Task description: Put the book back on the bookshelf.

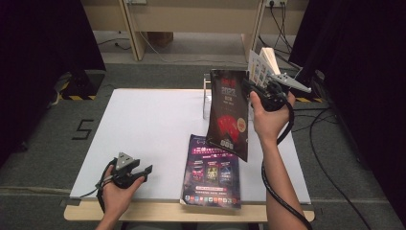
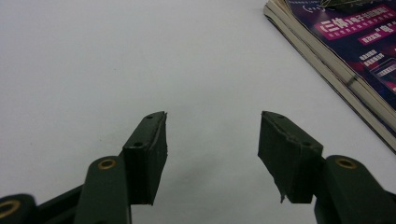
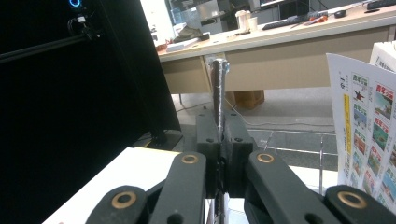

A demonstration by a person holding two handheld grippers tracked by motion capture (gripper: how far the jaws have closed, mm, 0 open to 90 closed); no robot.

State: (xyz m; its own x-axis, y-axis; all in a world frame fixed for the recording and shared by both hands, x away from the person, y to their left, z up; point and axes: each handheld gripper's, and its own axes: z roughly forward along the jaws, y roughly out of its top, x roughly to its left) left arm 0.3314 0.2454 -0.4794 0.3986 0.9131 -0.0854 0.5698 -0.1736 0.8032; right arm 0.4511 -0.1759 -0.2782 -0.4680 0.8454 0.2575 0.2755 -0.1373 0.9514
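A black magazine with a red cover design (image 1: 229, 112) hangs upright above the table's right half, and my right gripper (image 1: 252, 87) is shut on its upper right edge. In the right gripper view the jaws (image 3: 219, 128) press together on the magazine's thin edge (image 3: 218, 84), which rises straight up between them. A purple magazine (image 1: 212, 175) lies flat near the front edge, just below the hanging one. My left gripper (image 1: 145, 171) rests low at the front left, open with nothing between its fingers (image 2: 212, 140). The purple magazine's (image 2: 345, 60) corner lies off to that gripper's right.
A wire rack (image 1: 207, 96) stands at the back of the white tabletop (image 1: 143, 124), behind the held magazine. A white booklet with small colour pictures (image 1: 261, 67) leans upright beside the right gripper (image 3: 369, 135). Wooden desks stand on the floor beyond, and black curtains hang at both sides.
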